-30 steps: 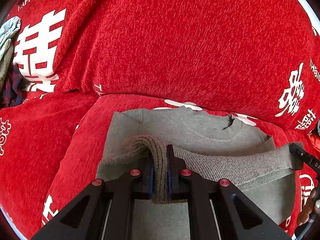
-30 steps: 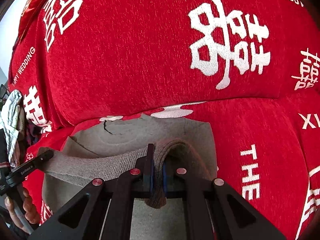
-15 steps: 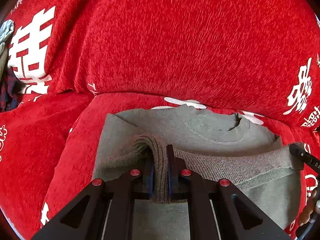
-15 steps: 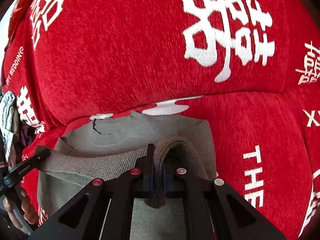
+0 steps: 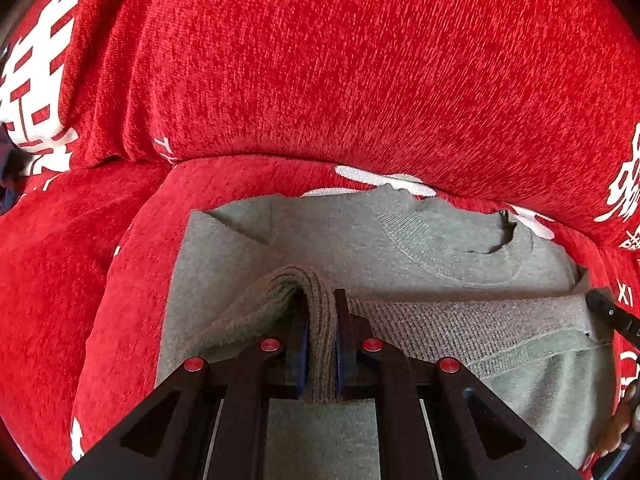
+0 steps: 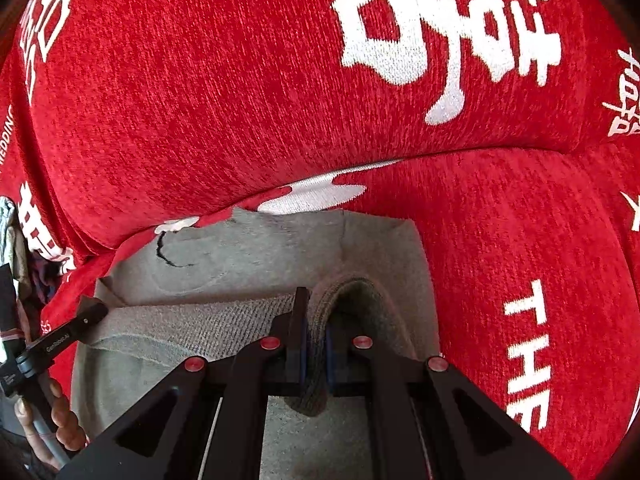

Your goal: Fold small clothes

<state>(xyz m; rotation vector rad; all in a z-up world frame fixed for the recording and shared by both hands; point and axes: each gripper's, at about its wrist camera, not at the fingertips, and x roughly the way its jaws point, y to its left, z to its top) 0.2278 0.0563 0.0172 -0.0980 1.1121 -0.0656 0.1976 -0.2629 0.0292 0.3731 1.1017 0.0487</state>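
Showing the fold in mid-course. Left hand-held gripper [image 5: 320, 344]: clenched on the ribbed hem [image 5: 460, 332] of a grey sweater [image 5: 360, 240], pinching a bunched loop of knit at the hem's left end. Right hand-held gripper [image 6: 316, 348]: likewise clenched on the same hem, at its right end; each gripper's tip appears at the edge of the other's view, so the two stand well apart along one line. The hem stretches taut between them, its long axis running left to right, parallel to the neckline [image 5: 460, 256] beyond. The sweater lies flat on the red sofa seat [image 5: 120, 300], collar toward the red backrest [image 5: 340, 80], with the collar just short of the seam where seat meets backrest. The relation that governs the coming move is forward distance: the collar lies directly ahead of both grippers, across the sweater's chest, neither hand visibly nearer. Judged from this, the hem must be laid forward evenly, both ends together, or the fold line will skew.
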